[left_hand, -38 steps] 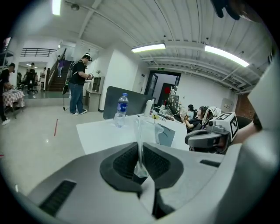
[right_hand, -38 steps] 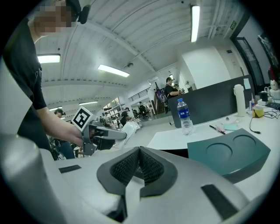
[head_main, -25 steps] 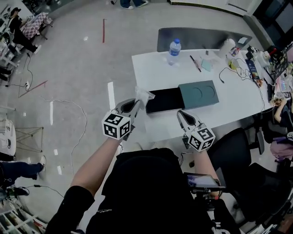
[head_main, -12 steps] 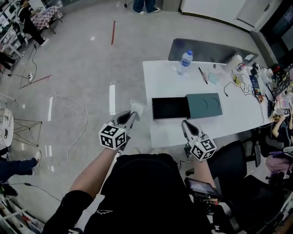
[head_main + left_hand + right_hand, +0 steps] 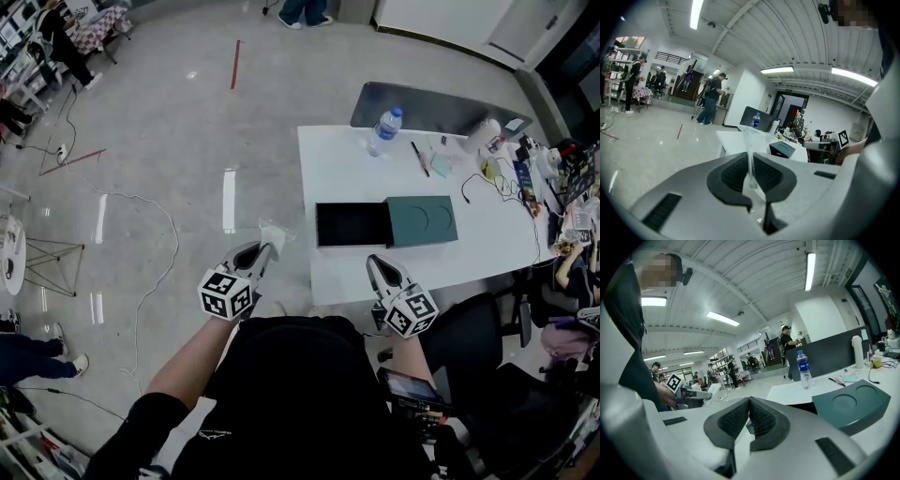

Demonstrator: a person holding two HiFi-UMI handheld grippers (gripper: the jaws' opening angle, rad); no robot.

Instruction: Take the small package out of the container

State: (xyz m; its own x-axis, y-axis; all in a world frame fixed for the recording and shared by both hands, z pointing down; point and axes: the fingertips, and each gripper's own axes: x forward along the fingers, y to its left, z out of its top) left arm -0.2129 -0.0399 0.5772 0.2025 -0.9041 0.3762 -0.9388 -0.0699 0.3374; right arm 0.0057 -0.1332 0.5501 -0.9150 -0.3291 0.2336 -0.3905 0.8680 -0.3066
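Beside the table [image 5: 356, 164], left tongs [image 5: 264, 249] pinch small package [image 5: 275, 232]

Left gripper [image 5: 265, 247], held forward and slightly downward on a bare, extended forearm [image 5: 192, 352]; jaws pinch a clear small package [image 5: 275, 232]. Right gripper [image 5: 376, 262], held nearer the torso; jaws closed together, nothing between them.

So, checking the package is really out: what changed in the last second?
The left gripper, shut on the clear package, carried it from beside the open box leftward, off the table over the floor. The right gripper stayed shut and empty; the box stayed put.
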